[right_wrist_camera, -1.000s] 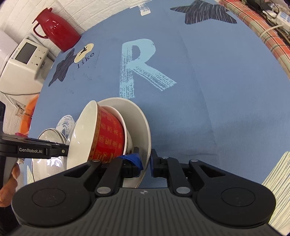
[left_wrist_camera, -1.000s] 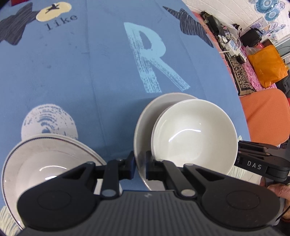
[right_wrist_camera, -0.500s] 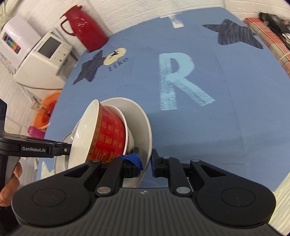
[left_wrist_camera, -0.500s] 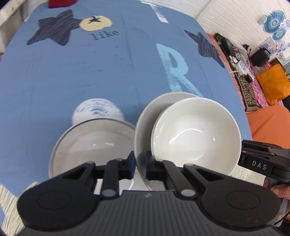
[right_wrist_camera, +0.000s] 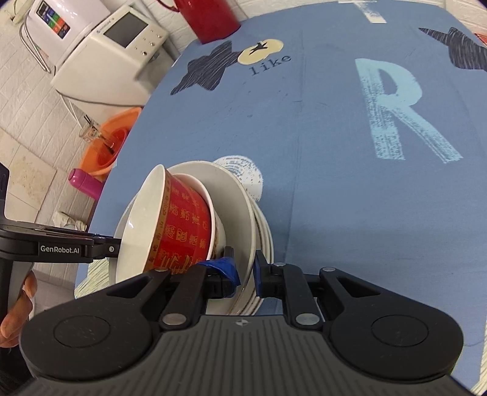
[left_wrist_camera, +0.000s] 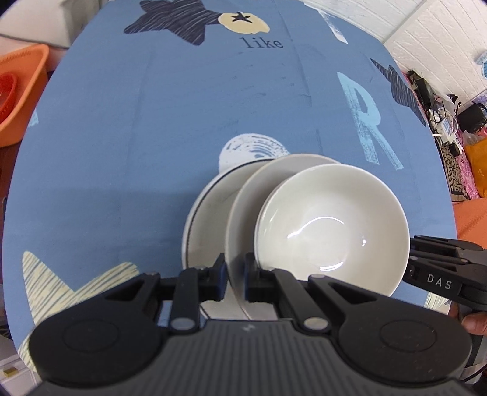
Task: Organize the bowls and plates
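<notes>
A white plate [left_wrist_camera: 249, 207] carries a bowl, white inside [left_wrist_camera: 331, 225] and red with gold characters outside [right_wrist_camera: 182, 231]. My left gripper [left_wrist_camera: 235, 275] is shut on the plate's rim at one side. My right gripper [right_wrist_camera: 245, 269] is shut on the rim at the opposite side. The plate also shows in the right wrist view [right_wrist_camera: 240, 207]. Together they hold the plate and bowl over a blue-rimmed plate [left_wrist_camera: 210, 210] lying on the blue tablecloth. The lower plate shows as stacked rims in the right wrist view [right_wrist_camera: 265, 234].
The round table has a blue printed cloth [left_wrist_camera: 182, 121]. A red thermos [right_wrist_camera: 207, 15] stands at its far edge. Beyond the edge are a white appliance [right_wrist_camera: 106, 51], an orange basin [right_wrist_camera: 112, 140] and an orange basket [left_wrist_camera: 18, 85]. An orange chair [left_wrist_camera: 471, 219] stands to the right.
Both grippers have carried the plate with the bowl leftward, from beside the blue-rimmed plate to above it. Both grips are unchanged.
</notes>
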Demonstrator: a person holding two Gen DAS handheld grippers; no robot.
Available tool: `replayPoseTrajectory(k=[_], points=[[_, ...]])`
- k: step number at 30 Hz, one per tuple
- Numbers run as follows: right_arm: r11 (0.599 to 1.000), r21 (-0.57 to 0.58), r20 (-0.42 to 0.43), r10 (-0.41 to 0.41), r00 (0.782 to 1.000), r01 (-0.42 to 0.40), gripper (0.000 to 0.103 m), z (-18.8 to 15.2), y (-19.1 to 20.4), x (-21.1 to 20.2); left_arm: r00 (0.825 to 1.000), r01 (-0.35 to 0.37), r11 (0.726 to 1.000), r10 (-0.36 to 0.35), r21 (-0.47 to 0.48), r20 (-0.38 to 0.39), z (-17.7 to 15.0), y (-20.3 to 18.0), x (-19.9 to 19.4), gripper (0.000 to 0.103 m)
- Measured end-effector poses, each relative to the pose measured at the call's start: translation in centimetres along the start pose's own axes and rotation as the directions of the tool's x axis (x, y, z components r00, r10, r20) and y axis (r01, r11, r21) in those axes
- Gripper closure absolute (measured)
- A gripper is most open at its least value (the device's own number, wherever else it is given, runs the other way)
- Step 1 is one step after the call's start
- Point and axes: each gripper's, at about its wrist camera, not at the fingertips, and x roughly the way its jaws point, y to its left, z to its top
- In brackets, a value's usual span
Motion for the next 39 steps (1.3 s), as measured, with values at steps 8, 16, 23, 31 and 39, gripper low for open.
replayPoseTrajectory(k=[8,16,23,31,39], points=[[1.000,-0.029,-0.029,-0.001,1.000,0.000,0.103,-0.1,1.1,0.9,1.000,0.002,1.000,-0.002,0.004,0.005,-0.2,1.1,0.0,0.103],[1.000,-0.026,-0.014,-0.004,1.000,0.003,0.103,-0.5,0.8,0.8,0.999,0.010,0.998,-0.013,0.059,0.053,-1.1,0.8,-0.2,0.103],[0.999,-0.040,0.042,-0.014,0.999,0.016,0.103,0.1,0.7,-0.4,0.992,-0.047,0.997,0.040,0.055,0.123,-1.2,1.0,-0.8,0.064],[0.999,-0.027,0.116,-0.021,0.993,0.024,0.100,0.8,-0.6,-1.9,0.974,-0.070,0.997,0.058,0.045,0.217,-0.6,1.9,-3.0,0.055],[0.998,-0.055,0.173,-0.007,0.985,0.016,0.096,1.7,-0.3,-3.7,0.969,-0.027,0.998,0.011,0.062,0.249,0.6,-0.1,-4.1,0.054]])
